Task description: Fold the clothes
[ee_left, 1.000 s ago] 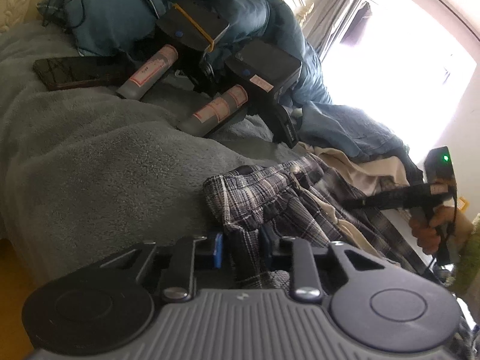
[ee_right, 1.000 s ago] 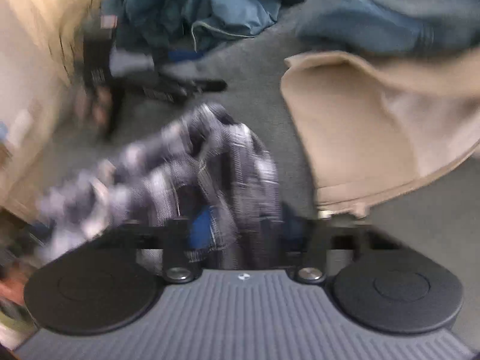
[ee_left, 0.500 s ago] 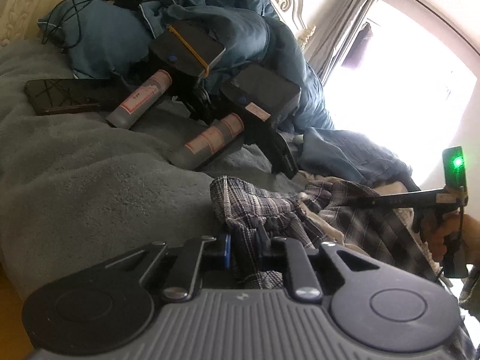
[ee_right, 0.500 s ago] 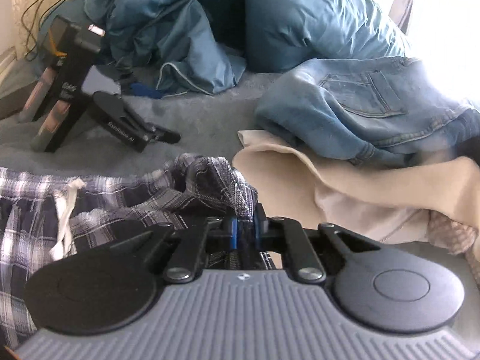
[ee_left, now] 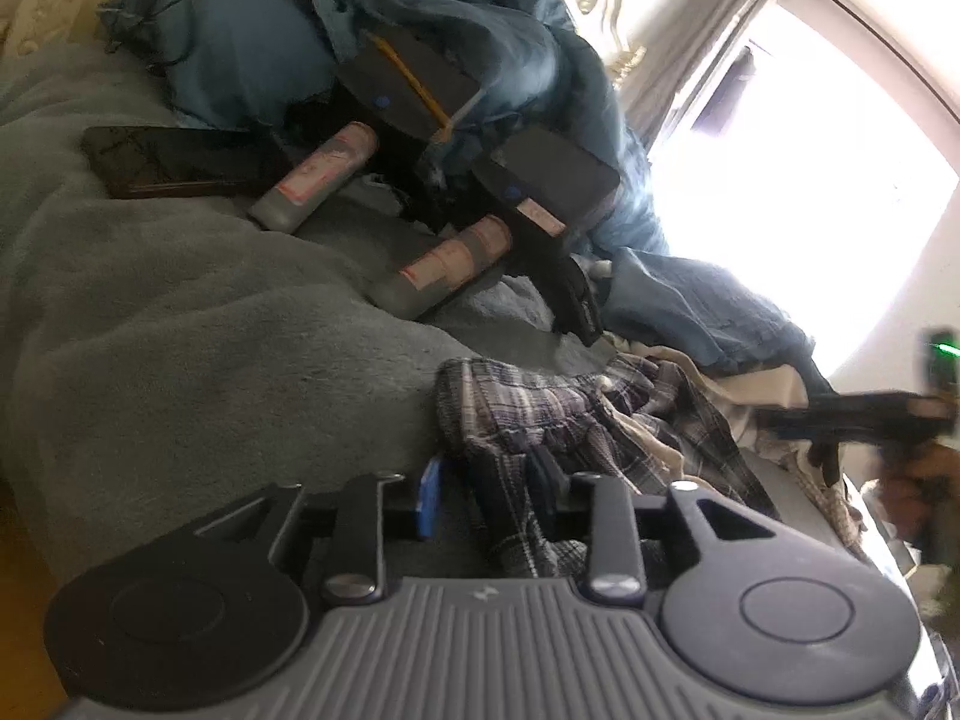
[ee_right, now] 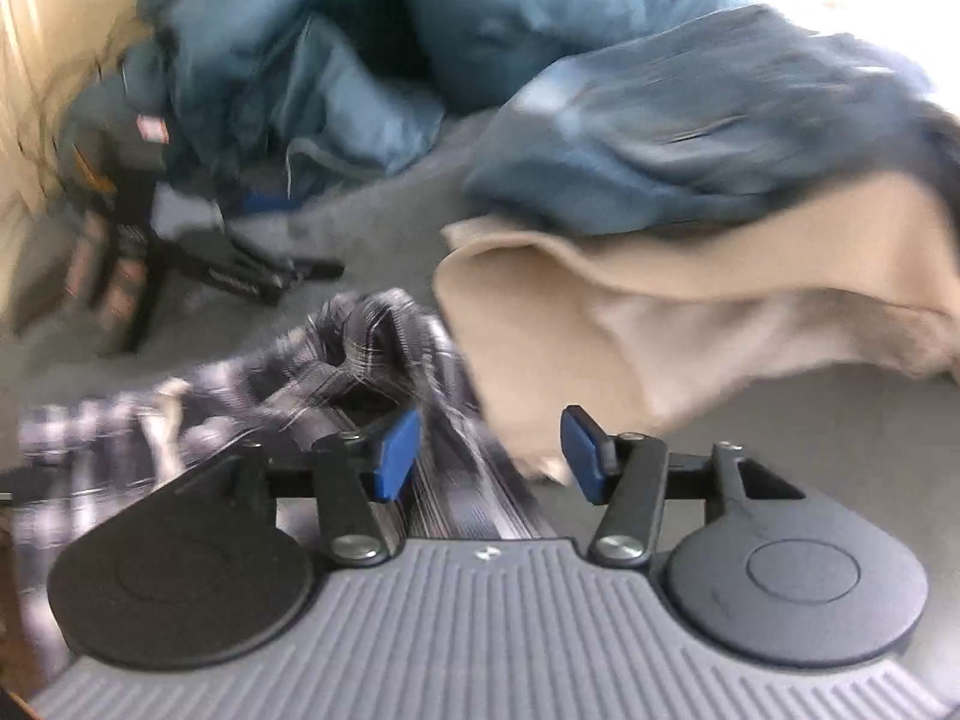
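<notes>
Blue pads stand apart on the right gripper (ee_right: 489,456); its jaws have just been opening, and the plaid shorts (ee_right: 372,354) run between them without either pad pressing on the cloth, so the hold is released. The right wrist view is smeared by motion. The left gripper (ee_left: 489,489) has also just been opening its jaws: a fold of the same plaid cloth hangs through the gap, lying against the right-hand finger while the blue pad on the other side stands clear of it, so it looks let go as well.

The shorts lie bunched on a grey fleece blanket (ee_left: 180,324) covering the bed, just ahead of both tools. Beside them, towards the window, lies a beige garment (ee_right: 690,312) with blue jeans (ee_right: 690,138) heaped on its far edge. Farther up the blanket rest two spare black grippers (ee_left: 480,192) with grey handles and a dark phone (ee_left: 174,159), in front of a rumpled teal duvet (ee_left: 480,30).
</notes>
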The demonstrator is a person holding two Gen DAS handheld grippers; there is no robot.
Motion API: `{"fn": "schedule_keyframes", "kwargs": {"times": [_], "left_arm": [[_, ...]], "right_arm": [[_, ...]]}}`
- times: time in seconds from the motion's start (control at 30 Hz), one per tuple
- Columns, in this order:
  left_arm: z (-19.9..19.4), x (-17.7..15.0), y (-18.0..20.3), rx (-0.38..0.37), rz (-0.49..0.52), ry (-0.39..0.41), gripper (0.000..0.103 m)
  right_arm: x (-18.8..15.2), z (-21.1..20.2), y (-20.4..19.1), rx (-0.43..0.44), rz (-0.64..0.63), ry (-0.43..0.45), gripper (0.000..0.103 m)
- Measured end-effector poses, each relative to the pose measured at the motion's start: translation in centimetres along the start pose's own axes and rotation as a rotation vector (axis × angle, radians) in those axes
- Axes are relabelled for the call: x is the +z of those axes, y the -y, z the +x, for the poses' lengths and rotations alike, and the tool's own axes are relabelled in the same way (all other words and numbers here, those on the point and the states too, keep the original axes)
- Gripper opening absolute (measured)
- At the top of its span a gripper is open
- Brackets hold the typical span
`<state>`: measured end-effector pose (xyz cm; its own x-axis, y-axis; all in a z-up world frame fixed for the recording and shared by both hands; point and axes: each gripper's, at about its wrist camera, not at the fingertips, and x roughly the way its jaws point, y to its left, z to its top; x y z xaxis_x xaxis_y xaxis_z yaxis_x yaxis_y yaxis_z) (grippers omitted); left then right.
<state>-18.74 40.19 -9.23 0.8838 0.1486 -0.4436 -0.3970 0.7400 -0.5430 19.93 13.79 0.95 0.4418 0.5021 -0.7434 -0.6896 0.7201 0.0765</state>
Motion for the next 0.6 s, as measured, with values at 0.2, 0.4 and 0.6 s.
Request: {"fn": "schedule_keyframes", "kwargs": {"times": [0.2, 0.4, 0.6], "left_arm": [[-3.7, -0.3, 1.0, 0.022, -0.007, 0.038, 0.042], [-6.8, -1.1, 5.0, -0.038, 0.046, 0.04, 0.044], [-7.4, -4.1, 13.3, -0.198, 0.187, -0.031, 0.049]], "right_arm": [[-5.9, -17.9, 5.9, 0.011, 0.215, 0.146, 0.057], [-19.0, -34.5, 9.6, -0.131, 0.341, 0.309, 0.065], [-33.7, -39.8, 11.4, -0.282, 0.537, 0.291, 0.066]]}}
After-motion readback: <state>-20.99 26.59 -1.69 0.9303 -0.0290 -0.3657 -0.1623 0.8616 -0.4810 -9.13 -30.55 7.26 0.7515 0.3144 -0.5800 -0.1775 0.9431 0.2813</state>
